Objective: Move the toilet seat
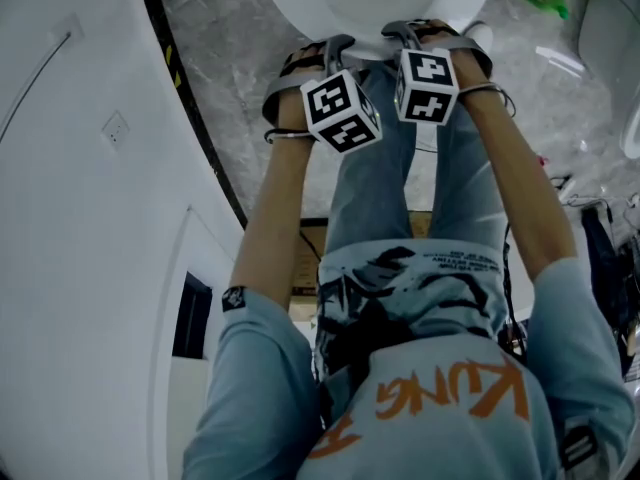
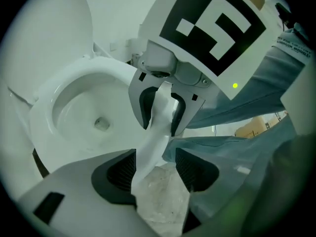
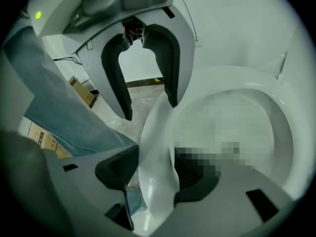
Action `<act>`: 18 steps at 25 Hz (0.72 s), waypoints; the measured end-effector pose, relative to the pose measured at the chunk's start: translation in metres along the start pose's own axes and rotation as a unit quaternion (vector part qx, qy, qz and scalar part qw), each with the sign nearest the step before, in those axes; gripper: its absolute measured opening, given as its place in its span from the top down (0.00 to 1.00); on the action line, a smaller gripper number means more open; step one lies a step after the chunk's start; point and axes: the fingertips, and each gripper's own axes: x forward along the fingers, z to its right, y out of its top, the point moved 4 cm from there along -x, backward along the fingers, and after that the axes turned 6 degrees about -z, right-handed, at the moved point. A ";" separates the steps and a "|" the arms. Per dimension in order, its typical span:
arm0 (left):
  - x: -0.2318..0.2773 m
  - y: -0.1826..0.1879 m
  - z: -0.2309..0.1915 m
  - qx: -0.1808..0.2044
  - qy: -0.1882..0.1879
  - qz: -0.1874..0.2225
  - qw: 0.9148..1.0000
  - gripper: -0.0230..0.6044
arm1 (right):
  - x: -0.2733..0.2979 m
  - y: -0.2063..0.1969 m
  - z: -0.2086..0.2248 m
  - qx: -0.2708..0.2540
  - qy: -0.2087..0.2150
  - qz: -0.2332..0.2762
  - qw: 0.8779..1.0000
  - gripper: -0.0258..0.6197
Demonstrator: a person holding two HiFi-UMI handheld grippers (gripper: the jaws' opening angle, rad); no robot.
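The white plastic toilet seat sits over the white ceramic toilet bowl, its near front edge passing between both claws. The left claw and right claw stand open around it, side by side

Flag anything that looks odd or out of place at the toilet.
Nothing stands out. The front edge of the toilet seat passes between the open jaws of the left hand-held gripper and right hand-held gripper; the bowl shows no spill or crack.
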 end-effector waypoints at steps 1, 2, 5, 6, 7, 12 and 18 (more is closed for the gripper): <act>0.001 0.000 0.000 0.004 0.001 0.000 1.000 0.58 | 0.002 0.001 0.000 -0.008 0.001 -0.007 1.000 0.61; 0.001 0.001 0.001 0.009 0.002 0.000 1.000 0.58 | 0.004 0.002 0.000 -0.017 0.001 -0.014 1.000 0.61; 0.001 0.002 0.001 0.031 0.016 -0.001 0.999 0.57 | 0.010 0.003 -0.003 -0.051 -0.012 -0.037 0.998 0.62; 0.001 0.003 -0.001 0.039 0.021 0.000 0.999 0.57 | 0.011 0.003 -0.003 -0.056 -0.014 -0.041 0.997 0.63; 0.000 0.005 -0.002 0.047 0.026 0.000 0.999 0.56 | 0.011 0.003 -0.003 -0.057 -0.011 -0.043 0.997 0.63; -0.006 0.008 -0.009 0.093 0.048 -0.003 0.995 0.52 | -0.006 0.005 -0.006 -0.042 0.009 -0.027 0.999 0.63; -0.022 0.012 -0.005 0.164 0.073 -0.012 0.984 0.48 | -0.041 0.011 -0.012 -0.036 0.032 0.006 0.999 0.63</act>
